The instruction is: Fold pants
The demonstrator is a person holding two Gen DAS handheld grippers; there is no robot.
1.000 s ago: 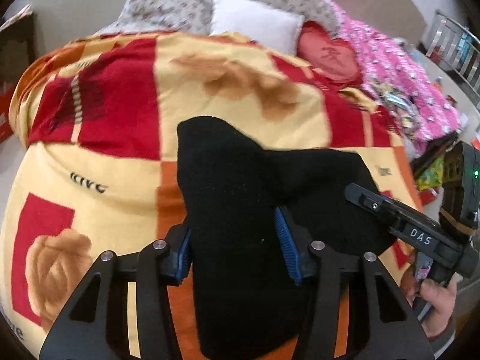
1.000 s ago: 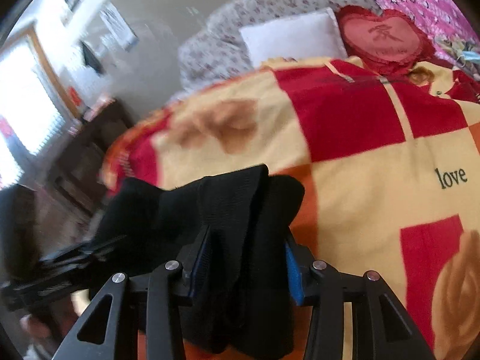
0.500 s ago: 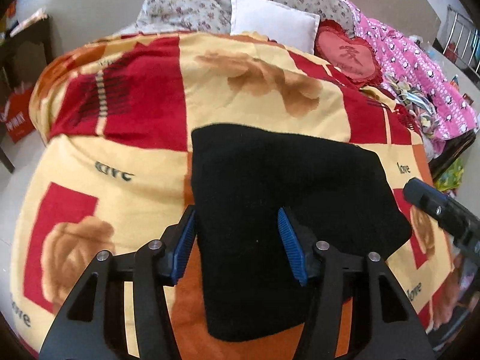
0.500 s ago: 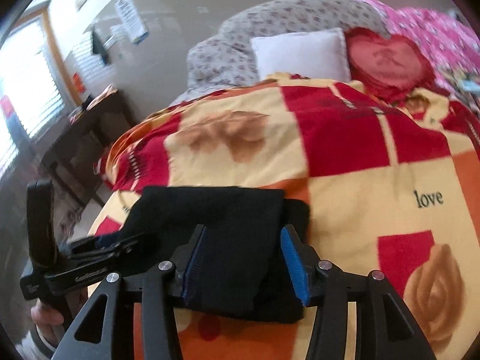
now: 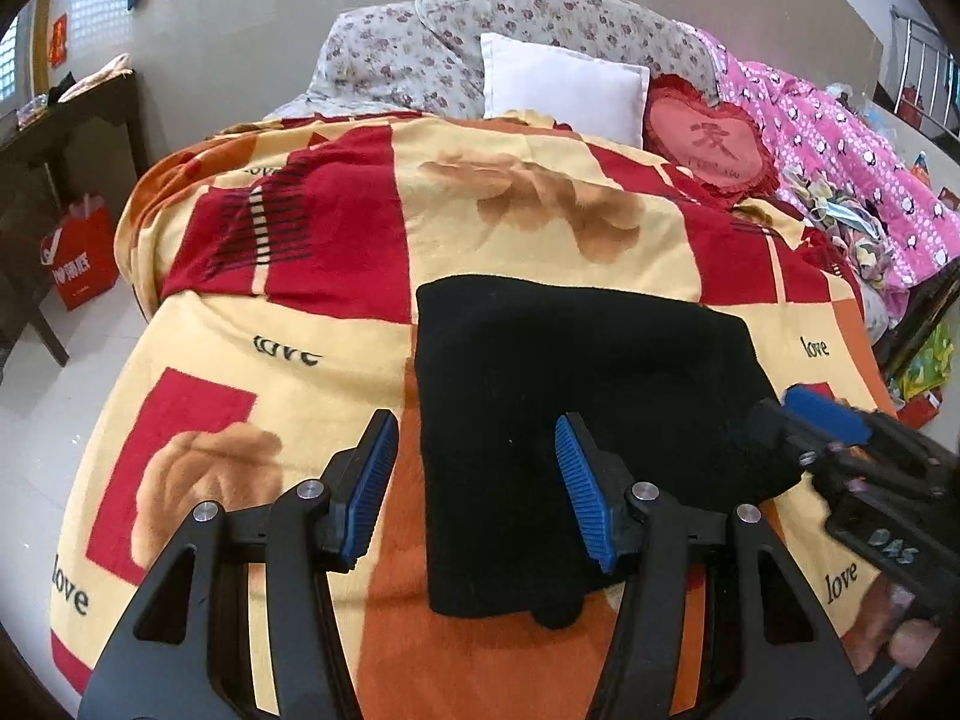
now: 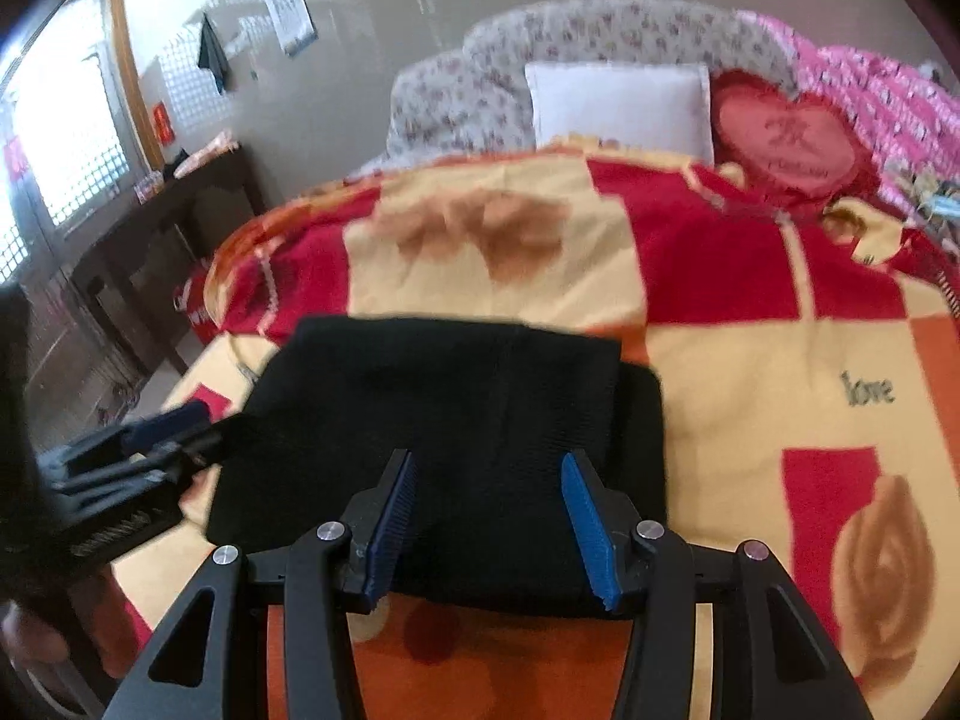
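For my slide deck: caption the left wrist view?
Open left gripper above folded black knit pants lying on a red-and-yellow rose blanket.

The blanket (image 5: 540, 252) carries the word "love" in dark letters in several places: at its near left corner, at its right edge beside the orange patch, near right by my other gripper, and once left of the black pants, where a fold breaks the letters. From my right wrist view I read "love" once more, on the right side of the blanket. My right gripper (image 5: 888, 516) bears white letters "DAS" on its black body. The heart cushion (image 5: 711, 141) at the far end shows one stitched Chinese character. The red bag (image 5: 78, 258) on the floor at left has white print I cannot read.
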